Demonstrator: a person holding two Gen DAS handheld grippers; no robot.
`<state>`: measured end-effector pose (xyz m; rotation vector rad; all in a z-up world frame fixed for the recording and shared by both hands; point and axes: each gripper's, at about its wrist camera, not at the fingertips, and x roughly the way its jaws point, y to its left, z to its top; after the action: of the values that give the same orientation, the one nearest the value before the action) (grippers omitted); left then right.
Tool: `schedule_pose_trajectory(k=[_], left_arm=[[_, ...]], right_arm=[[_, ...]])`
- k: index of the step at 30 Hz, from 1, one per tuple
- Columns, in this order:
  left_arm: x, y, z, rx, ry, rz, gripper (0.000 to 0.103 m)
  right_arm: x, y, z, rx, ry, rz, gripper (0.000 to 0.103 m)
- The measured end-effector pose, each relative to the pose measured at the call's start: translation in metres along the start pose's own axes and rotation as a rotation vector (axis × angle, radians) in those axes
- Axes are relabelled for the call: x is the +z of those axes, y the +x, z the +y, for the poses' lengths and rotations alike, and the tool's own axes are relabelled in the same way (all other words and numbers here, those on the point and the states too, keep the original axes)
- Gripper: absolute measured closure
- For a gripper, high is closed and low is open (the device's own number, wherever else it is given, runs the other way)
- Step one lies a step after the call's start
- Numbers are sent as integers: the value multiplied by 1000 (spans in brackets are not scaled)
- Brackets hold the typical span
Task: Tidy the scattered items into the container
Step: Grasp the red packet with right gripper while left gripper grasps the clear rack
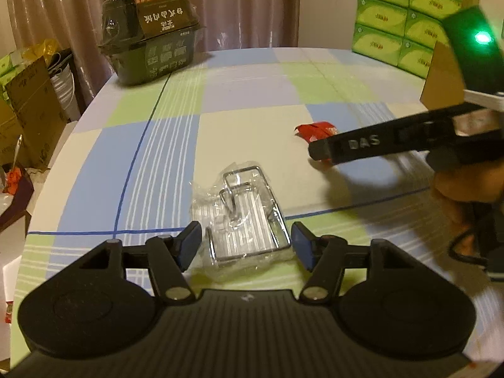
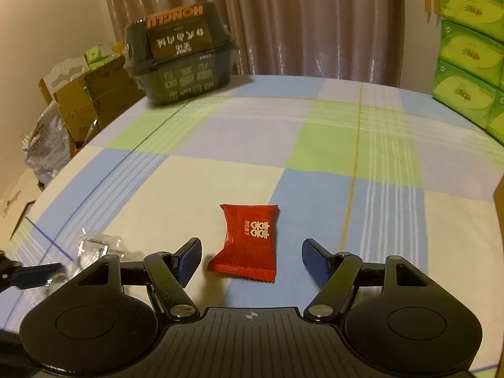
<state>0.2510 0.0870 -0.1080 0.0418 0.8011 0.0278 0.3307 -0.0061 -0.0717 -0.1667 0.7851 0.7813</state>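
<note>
A metal wire hook in a clear plastic wrapper (image 1: 245, 217) lies on the checked tablecloth. My left gripper (image 1: 247, 247) is open, its fingers on either side of the wrapper's near end. A red candy packet (image 2: 247, 244) lies flat between the open fingers of my right gripper (image 2: 252, 260). The packet also shows in the left wrist view (image 1: 315, 130), partly behind the right gripper (image 1: 321, 151). The wrapped hook appears at the left of the right wrist view (image 2: 91, 249). A dark lidded container (image 1: 151, 34) stands at the table's far left, also in the right wrist view (image 2: 181, 53).
Stacked green tissue boxes (image 1: 403, 19) stand at the far right, also in the right wrist view (image 2: 469, 47). A cardboard edge (image 1: 441, 75) sits in front of them. Cardboard boxes and bags (image 2: 78, 107) stand off the table's left edge. Curtains hang behind.
</note>
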Motion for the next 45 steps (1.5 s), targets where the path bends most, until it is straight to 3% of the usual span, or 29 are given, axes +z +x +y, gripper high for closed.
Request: schedule_pose_trajectory(k=[8, 11, 13, 16, 25, 32, 39, 45], left_arm=[[-3, -2, 3, 26, -41, 14, 38], [-3, -2, 6, 11, -74, 22, 41], [-3, -3, 5, 5, -73, 22, 48], [-2, -4, 2, 15, -59, 20, 50], [1, -8, -8, -5, -30, -7, 53], [0, -20, -31, -64, -7, -21, 54], [-1, -48, -70, -118, 84, -62, 55], [-9, -85, -85, -144, 77, -87, 55]], right_arm=[[5, 14, 10, -32, -60, -13, 38], [2, 14, 14, -72, -97, -23, 52], [2, 12, 13, -82, -92, -29, 72], [2, 9, 11, -96, -75, -29, 76], [-11, -29, 1, -128, -49, -48, 77], [-27, -73, -10, -166, -7, -51, 77], [-44, -132, -12, -182, 42, -76, 77], [-53, -184, 0, -182, 74, -110, 77]])
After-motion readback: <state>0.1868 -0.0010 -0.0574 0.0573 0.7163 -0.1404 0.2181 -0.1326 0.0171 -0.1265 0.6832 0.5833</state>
